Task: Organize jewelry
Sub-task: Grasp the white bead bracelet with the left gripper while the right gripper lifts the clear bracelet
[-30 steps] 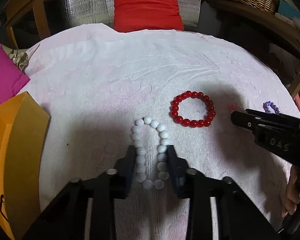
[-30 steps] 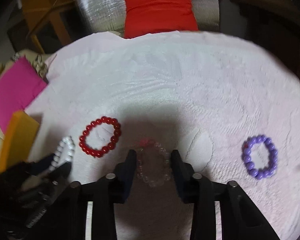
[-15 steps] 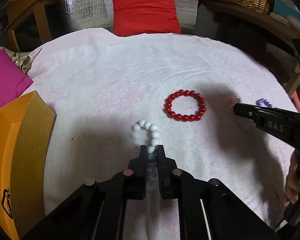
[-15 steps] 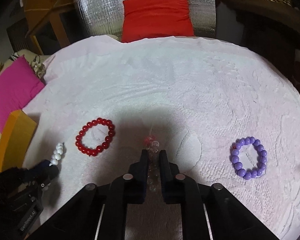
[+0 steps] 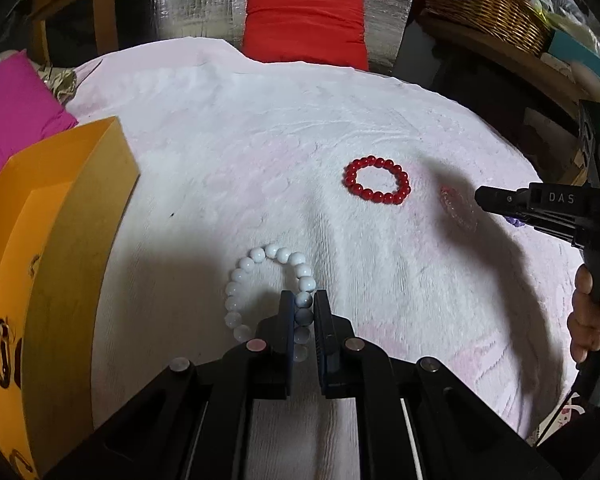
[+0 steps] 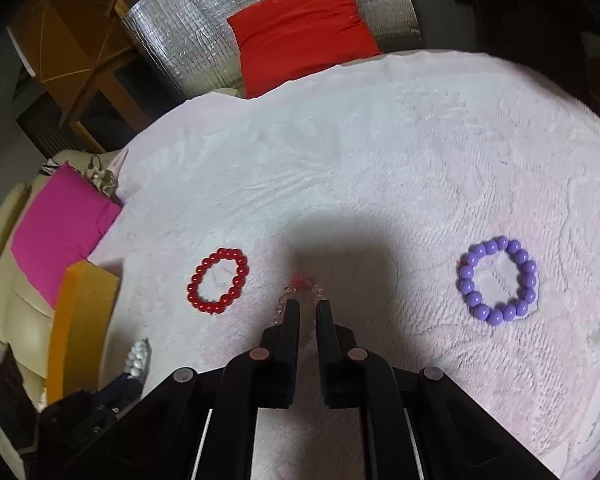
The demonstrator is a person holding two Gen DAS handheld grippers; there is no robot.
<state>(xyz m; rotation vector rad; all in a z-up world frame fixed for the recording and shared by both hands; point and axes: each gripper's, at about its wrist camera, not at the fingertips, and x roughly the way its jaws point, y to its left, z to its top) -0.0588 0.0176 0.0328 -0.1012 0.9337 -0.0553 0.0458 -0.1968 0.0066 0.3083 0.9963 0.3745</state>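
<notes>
Two bracelets pinched, clear bracelet (image 6: 300,292) (faint)

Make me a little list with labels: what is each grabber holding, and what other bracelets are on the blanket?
left gripper: shut on the white bead bracelet
right gripper: shut on the clear bead bracelet
red bead bracelet: lying flat on the pink blanket, untouched
purple bead bracelet: lying flat to the right, untouched
orange box: at the left edge, beside the white bead bracelet
</notes>
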